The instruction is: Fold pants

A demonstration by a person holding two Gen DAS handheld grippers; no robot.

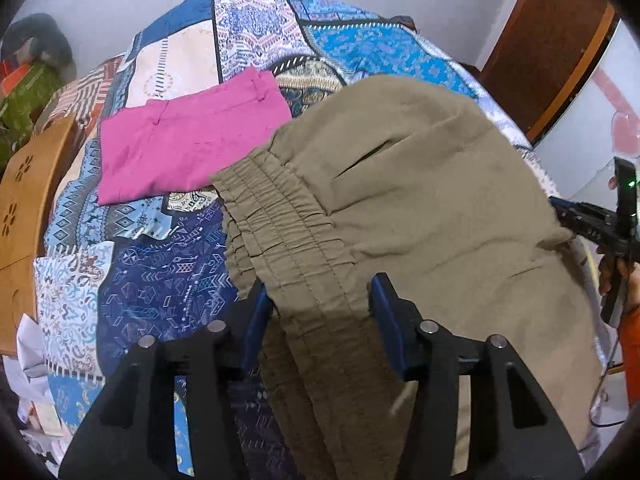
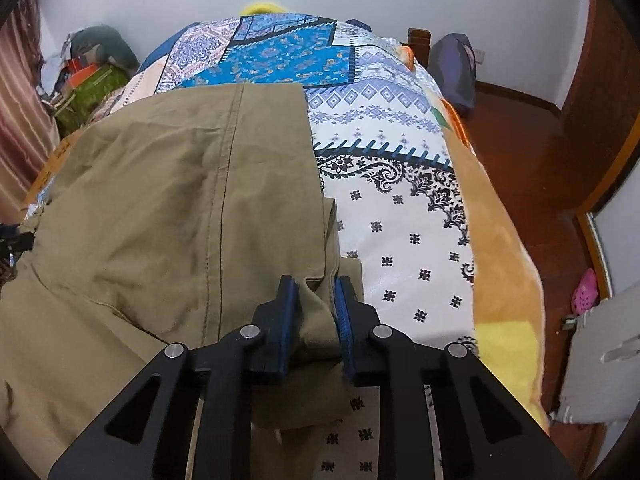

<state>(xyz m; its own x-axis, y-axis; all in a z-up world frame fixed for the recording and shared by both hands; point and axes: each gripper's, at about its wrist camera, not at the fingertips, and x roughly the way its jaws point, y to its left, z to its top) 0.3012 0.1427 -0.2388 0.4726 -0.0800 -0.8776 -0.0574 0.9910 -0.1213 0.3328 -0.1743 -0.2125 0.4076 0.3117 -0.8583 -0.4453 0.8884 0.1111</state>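
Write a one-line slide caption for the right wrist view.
Right hand-held gripper pinching a fold of khaki pants on a patterned bedspread.

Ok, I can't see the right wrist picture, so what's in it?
The right claw pinches a bunched edge of khaki pants spread over a bed. A patchwork bedspread in blue and white prints covers the bed, with an orange blanket along its right side above a reddish wood floor.

Left gripper (image 1: 318, 294): black angular frame with triangular cut-outs, blue fingers (image 1: 384, 312), four round silver pivot pins. Right gripper (image 2: 316, 304): same build, ribbed blue pads (image 2: 343, 316). Orange sleeve (image 1: 631, 352) at frame edge.
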